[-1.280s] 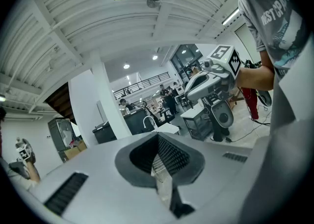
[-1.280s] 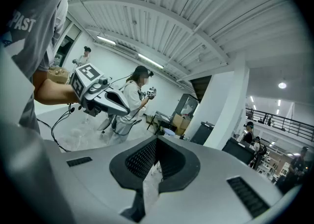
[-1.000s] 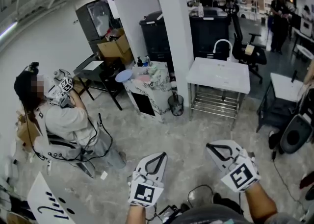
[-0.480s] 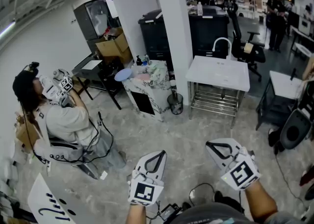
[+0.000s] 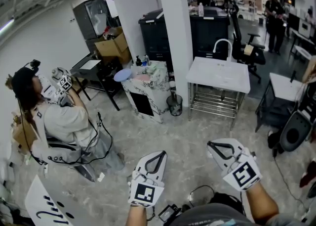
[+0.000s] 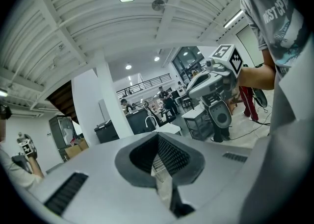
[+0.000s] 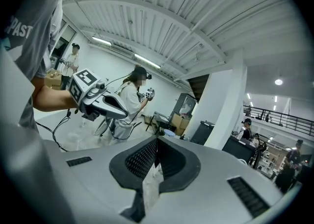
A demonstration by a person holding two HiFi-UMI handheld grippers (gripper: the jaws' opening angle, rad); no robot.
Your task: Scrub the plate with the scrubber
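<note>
No scrubber shows in any view. A pale blue round dish (image 5: 123, 75), perhaps the plate, lies far off on a marble counter (image 5: 148, 91). Both grippers hang low over the floor in the head view, pointing away from me. My left gripper (image 5: 159, 155) has its jaws shut tip to tip with nothing between them, and the left gripper view shows the same at the left gripper (image 6: 157, 137). My right gripper (image 5: 212, 146) is also shut and empty, as the right gripper view of the right gripper (image 7: 157, 142) shows. Each gripper's view shows the other: right gripper (image 6: 211, 78), left gripper (image 7: 98, 101).
A white sink table (image 5: 219, 74) with a curved faucet stands beyond a white pillar (image 5: 175, 32). A seated person (image 5: 64, 121) holding grippers is at the left. A wire bin (image 5: 176, 105), an office chair (image 5: 249, 52) and another white table (image 5: 289, 86) surround the marbled floor.
Both grippers stay where they were, jaws unchanged. The head view has drifted slightly, and the seated person has shifted a little to the left.
</note>
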